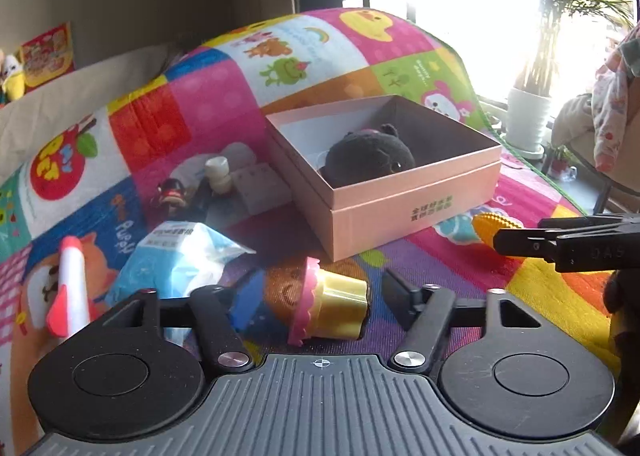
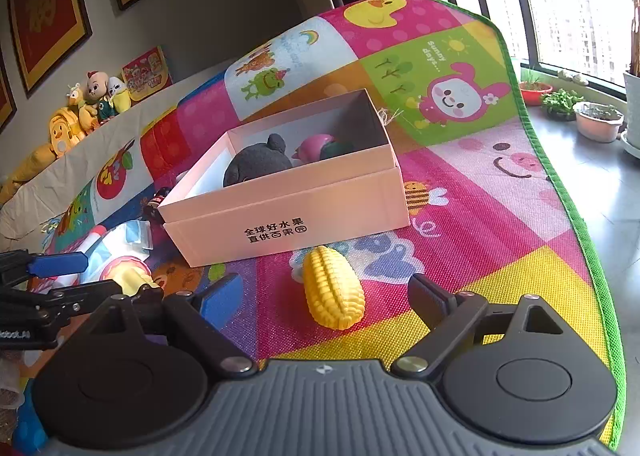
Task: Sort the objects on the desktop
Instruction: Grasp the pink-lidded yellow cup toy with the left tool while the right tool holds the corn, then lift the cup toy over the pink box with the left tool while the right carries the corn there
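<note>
A pink open box (image 1: 400,212) sits on the colourful play mat; it also shows in the right wrist view (image 2: 288,216). Inside lie a black plush toy (image 1: 368,156) (image 2: 256,164) and a pink toy (image 2: 314,146). My left gripper (image 1: 320,296) is open around a yellow and pink toy cupcake (image 1: 332,306) lying on its side, fingers apart from it. My right gripper (image 2: 326,296) is open around a yellow toy corn (image 2: 334,288), not touching it. The corn (image 1: 492,226) shows partly behind the right gripper in the left wrist view.
Left of the box lie a blue-white packet (image 1: 176,256), a white and red marker (image 1: 70,288), small figurines (image 1: 168,192), a white bottle (image 1: 218,172) and a grey block (image 1: 256,184). Plush toys (image 2: 92,100) line the back ledge. Potted plants (image 2: 596,120) stand beyond the mat's green edge (image 2: 560,184).
</note>
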A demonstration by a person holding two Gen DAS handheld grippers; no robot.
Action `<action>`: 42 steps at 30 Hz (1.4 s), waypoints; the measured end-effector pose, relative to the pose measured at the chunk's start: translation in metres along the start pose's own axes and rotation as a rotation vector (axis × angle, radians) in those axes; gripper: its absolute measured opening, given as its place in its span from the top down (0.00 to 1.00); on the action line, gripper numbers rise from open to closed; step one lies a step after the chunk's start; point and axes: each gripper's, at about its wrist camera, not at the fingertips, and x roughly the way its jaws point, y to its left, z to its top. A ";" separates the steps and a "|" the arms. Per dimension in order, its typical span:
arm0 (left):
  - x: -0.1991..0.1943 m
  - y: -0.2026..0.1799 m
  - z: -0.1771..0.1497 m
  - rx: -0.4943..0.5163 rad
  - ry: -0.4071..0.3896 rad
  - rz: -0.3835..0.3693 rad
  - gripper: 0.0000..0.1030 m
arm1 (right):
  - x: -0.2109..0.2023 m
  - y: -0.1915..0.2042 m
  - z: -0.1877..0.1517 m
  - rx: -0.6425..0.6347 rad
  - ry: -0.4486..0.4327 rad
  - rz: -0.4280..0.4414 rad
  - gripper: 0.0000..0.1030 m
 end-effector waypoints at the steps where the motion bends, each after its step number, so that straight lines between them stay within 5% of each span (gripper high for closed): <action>1: 0.004 -0.001 0.000 -0.003 0.008 -0.001 0.63 | 0.000 0.000 0.000 0.000 0.000 0.000 0.13; 4: 0.003 -0.012 0.002 0.066 -0.039 0.040 0.82 | 0.000 0.000 0.000 0.000 0.000 0.001 0.13; 10: -0.006 -0.050 -0.003 0.303 -0.089 -0.003 0.84 | 0.000 -0.002 0.000 0.008 -0.004 0.009 0.13; 15: -0.013 -0.069 -0.012 0.350 -0.084 -0.153 0.75 | 0.000 -0.005 0.000 0.026 -0.005 0.016 0.12; 19: -0.022 -0.068 -0.016 0.315 -0.105 -0.236 0.45 | 0.000 -0.007 0.001 0.037 -0.005 0.020 0.12; 23: -0.027 -0.054 -0.014 0.223 -0.151 -0.153 0.10 | 0.000 -0.007 0.001 0.038 -0.005 0.019 0.12; 24: -0.025 -0.049 -0.012 0.193 -0.147 -0.117 0.08 | 0.000 -0.007 0.001 0.037 -0.006 0.019 0.12; 30: 0.010 -0.033 -0.013 0.048 -0.016 -0.075 0.08 | 0.000 -0.007 0.001 0.035 -0.006 0.014 0.11; 37: 0.024 -0.028 -0.019 0.021 0.005 -0.003 0.09 | 0.005 0.003 0.001 -0.022 0.020 -0.018 0.12; 42: 0.015 -0.009 -0.025 0.040 -0.009 0.093 0.08 | 0.012 0.025 0.000 -0.161 0.072 -0.042 0.48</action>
